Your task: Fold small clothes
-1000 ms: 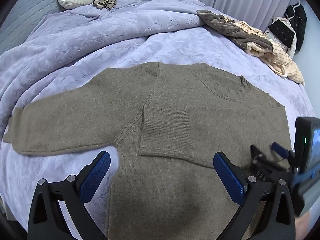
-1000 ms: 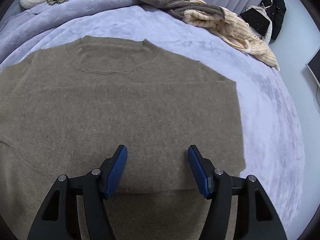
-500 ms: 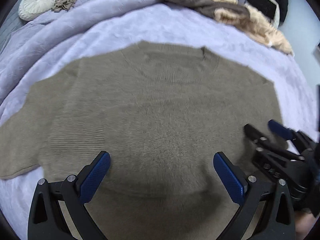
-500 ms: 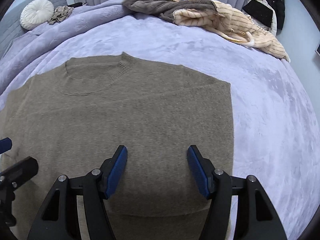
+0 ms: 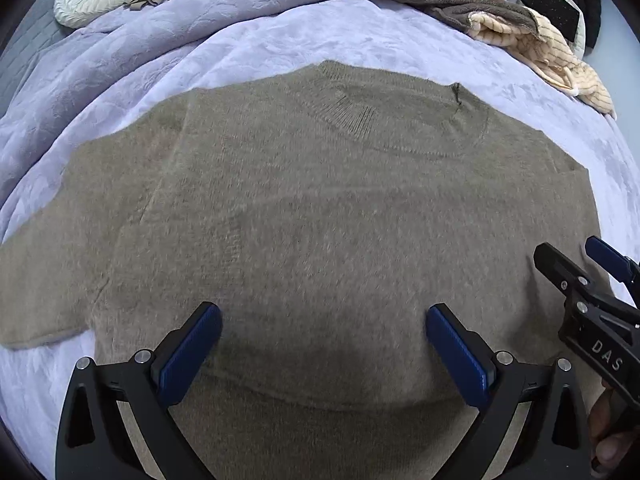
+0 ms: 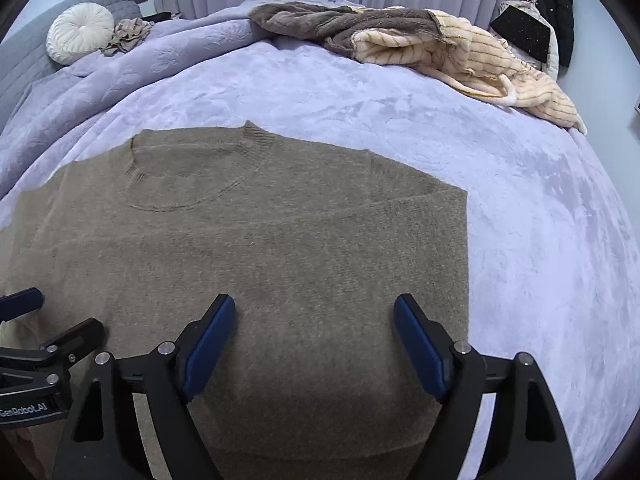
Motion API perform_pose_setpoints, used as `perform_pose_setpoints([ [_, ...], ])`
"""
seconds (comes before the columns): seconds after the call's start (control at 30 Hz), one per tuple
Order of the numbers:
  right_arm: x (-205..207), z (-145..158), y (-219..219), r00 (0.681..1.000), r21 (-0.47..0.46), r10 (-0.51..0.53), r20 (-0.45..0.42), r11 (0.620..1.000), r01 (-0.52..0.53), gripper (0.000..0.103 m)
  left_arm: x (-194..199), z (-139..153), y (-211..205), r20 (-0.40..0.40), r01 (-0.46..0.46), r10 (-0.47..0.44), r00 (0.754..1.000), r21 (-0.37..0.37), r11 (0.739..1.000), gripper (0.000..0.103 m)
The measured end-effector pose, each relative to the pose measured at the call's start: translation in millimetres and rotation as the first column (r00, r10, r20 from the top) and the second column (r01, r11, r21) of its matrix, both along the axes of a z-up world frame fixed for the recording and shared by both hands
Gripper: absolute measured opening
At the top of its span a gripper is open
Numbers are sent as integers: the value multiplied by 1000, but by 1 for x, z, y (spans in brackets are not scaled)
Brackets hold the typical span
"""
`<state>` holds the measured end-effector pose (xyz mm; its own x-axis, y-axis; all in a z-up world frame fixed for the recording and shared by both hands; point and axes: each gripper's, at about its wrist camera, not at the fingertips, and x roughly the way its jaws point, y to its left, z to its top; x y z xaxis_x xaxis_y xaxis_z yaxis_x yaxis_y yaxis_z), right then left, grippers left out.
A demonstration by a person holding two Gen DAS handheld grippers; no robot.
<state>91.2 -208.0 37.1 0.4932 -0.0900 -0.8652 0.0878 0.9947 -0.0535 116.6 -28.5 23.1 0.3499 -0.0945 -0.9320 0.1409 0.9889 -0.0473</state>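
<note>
An olive-brown knit sweater [image 5: 320, 208] lies flat on the lilac bed, collar away from me; it also fills the right wrist view [image 6: 260, 248]. Its right sleeve is folded across the body, leaving a straight right edge. Its left sleeve [image 5: 48, 280] still stretches out left. My left gripper [image 5: 324, 344] is open and empty, low over the sweater's lower middle. My right gripper [image 6: 314, 340] is open and empty over the lower right part of the sweater. The right gripper shows at the right edge of the left wrist view [image 5: 588, 280].
A lilac bedspread [image 6: 520, 208] covers the bed. A brown and cream striped pile of clothes [image 6: 420, 40] lies at the far right. A round white cushion [image 6: 78, 34] and a small beige garment [image 6: 128, 34] lie far left. Dark clothes [image 6: 556, 8] hang beyond the bed.
The left gripper has swung right, from over the folded sleeve and left sleeve to the sweater's middle. The right gripper has drawn back and tilted up. Both stayed open.
</note>
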Motion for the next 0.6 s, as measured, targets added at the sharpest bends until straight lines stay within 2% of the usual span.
perform_pose_setpoints([
  [0.13, -14, -7, 11, 999, -19, 6, -33, 1000, -7, 84, -14, -1, 8, -5, 0, 0, 1000, 16, 1000, 103],
  [0.23, -37, -1, 14, 1000, 18, 2, -12, 1000, -2, 84, -35, 13, 18, 25, 6, -6, 1000, -25, 1000, 103],
  [0.27, -44, -4, 16, 1000, 32, 9, -25, 999, -9, 84, -41, 10, 17, 23, 19, -19, 1000, -9, 1000, 103],
  [0.37, -62, -9, 24, 998, -3, 28, -49, 1000, -29, 84, -57, -15, 13, -46, 76, -73, 996, 72, 995, 103],
  [0.4, -71, -9, 25, 998, 9, 31, -63, 999, -31, 85, -67, -15, 17, -29, 84, -82, 996, 71, 994, 103],
  [0.47, -93, -9, 25, 995, 48, 43, -87, 998, -39, 84, -86, -10, 25, -14, 105, -104, 995, 69, 992, 103],
  [0.6, -162, -9, 40, 990, -13, 116, -78, 993, -117, 85, -136, -5, 46, -9, 165, -165, 986, 85, 983, 103],
])
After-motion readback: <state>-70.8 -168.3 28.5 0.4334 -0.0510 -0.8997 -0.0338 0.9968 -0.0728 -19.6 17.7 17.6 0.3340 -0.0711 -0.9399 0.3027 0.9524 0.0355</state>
